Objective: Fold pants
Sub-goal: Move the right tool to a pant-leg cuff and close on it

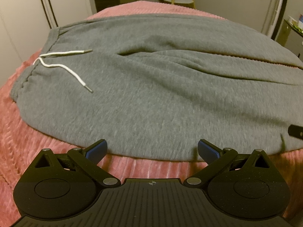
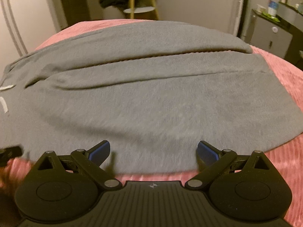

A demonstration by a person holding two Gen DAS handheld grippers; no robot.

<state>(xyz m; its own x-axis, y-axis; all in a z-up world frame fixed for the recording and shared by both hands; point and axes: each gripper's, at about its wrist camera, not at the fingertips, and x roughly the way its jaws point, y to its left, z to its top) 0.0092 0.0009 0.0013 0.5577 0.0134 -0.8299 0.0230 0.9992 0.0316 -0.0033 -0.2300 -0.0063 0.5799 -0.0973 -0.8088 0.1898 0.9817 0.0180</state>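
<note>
Grey fleece sweatpants (image 1: 151, 94) flat on pink ribbed bedspread (image 1: 47, 141); left gripper (image 1: 152, 149) and right gripper (image 2: 153, 150) spread, empty, at 6 o'clock hem. Risk: pinching bedspread too, or one layer only.

Pants (image 1: 151, 87) on bedspread (image 1: 28, 141), stool (image 1: 178, 0) behind

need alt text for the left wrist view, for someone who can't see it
Grey sweatpants lie spread flat on a pink ribbed blanket, waistband to the left with a white drawstring lying loose on the fabric. The left tongs are open at the pants' near edge, holding nothing. A tip of the right tongs shows at the right edge.
</note>
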